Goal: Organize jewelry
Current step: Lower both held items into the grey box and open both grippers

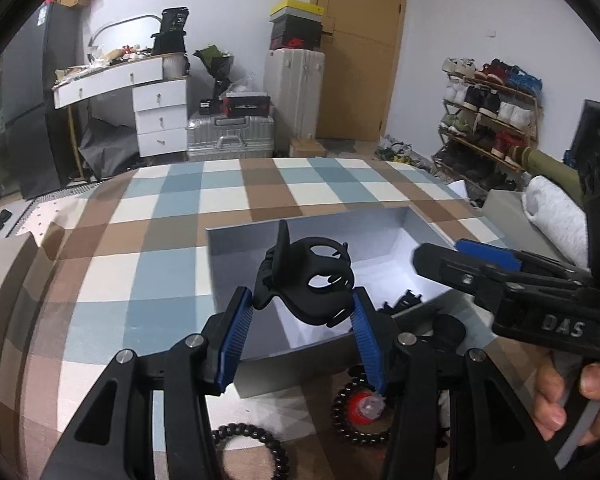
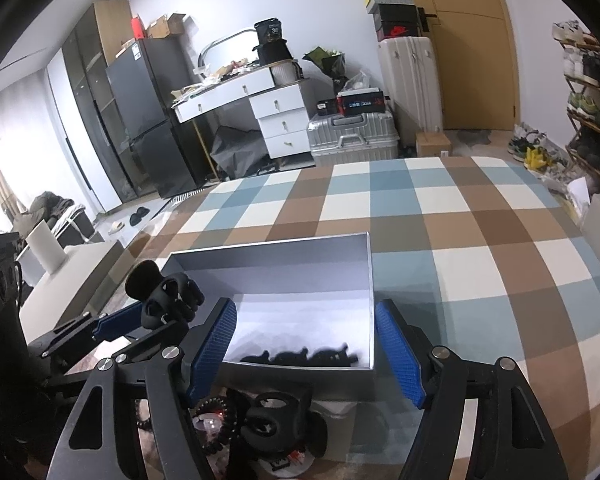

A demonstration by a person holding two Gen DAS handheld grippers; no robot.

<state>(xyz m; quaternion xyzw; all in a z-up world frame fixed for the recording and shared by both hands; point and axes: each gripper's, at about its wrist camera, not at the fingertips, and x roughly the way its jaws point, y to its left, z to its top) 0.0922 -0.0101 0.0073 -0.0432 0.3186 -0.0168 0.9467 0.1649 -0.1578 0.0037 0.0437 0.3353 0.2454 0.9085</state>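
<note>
A: Which step is this?

B: A carry, I'd judge. The left gripper is closed on a black claw hair clip, its 2 blue pads pressing the clip's sides, and it holds the clip in the air over the near left part of the open grey box.

A: And the other tongs?

B: The right gripper is spread wide with nothing between its fingers. It hangs at the box's near edge, straddling that wall, with the checked cloth beyond.

A: Is anything in the box yet?

B: Yes, several dark pieces lie along the near wall on the white lining. They look like more clips, but they're blurred.

A: What's left outside?

B: At least 2 black spiral hair ties on the cloth in front of the box, one of them around something red, and another black clip under the right gripper.

A: So the next move?

B: Probably easing the clip further over the lining, lowering it, then opening the pads. The right gripper is close by, so the 2 need to stay apart.
</note>
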